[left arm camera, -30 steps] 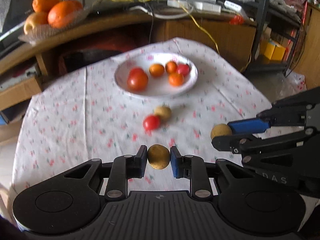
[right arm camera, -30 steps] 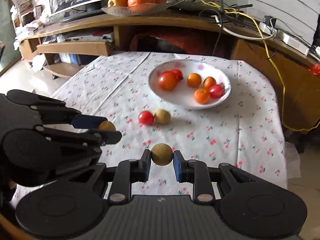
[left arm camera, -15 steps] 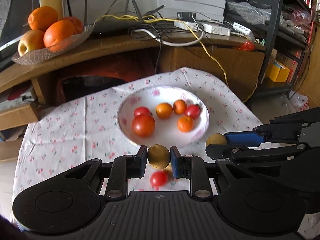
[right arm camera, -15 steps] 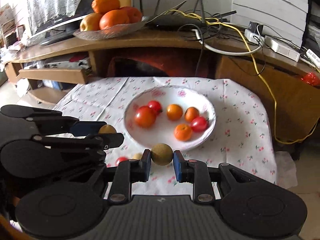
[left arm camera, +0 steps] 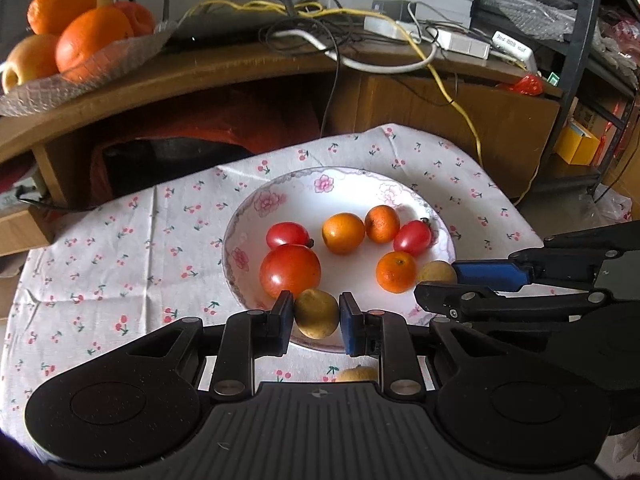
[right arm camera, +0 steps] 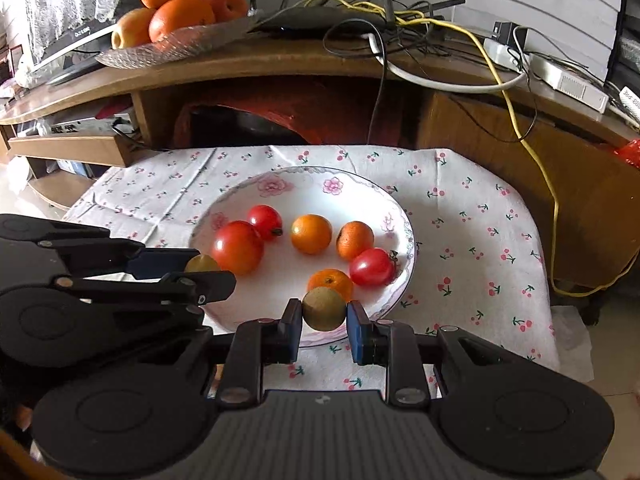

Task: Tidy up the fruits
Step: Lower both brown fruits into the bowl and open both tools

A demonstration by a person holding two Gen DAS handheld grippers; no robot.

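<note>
A white flowered plate [left arm camera: 280, 196] [right arm camera: 304, 178] on the cherry-print cloth holds red tomatoes [left arm camera: 290, 270] and small oranges [left arm camera: 343, 233]. My left gripper [left arm camera: 316, 314] is shut on a yellow-brown fruit [left arm camera: 316, 312] above the plate's near rim. My right gripper [right arm camera: 324, 310] is shut on a brown-green round fruit [right arm camera: 324, 308], also over the near rim, just in front of an orange [right arm camera: 330, 282]. Each gripper shows in the other's view: the right gripper [left arm camera: 438, 280] at the plate's right edge, the left gripper [right arm camera: 208, 270] beside the big tomato [right arm camera: 238, 246].
Another yellowish fruit [left arm camera: 356, 374] lies on the cloth [left arm camera: 120, 240] under my left gripper. Behind the table runs a wooden shelf with a glass dish of oranges [left arm camera: 80, 40], a router and tangled cables [right arm camera: 400, 20]. A metal rack [left arm camera: 576, 60] stands at the right.
Both grippers have moved forward with their fruits, from above the cloth to over the plate's near rim. The loose red tomato has passed out of view beneath them.
</note>
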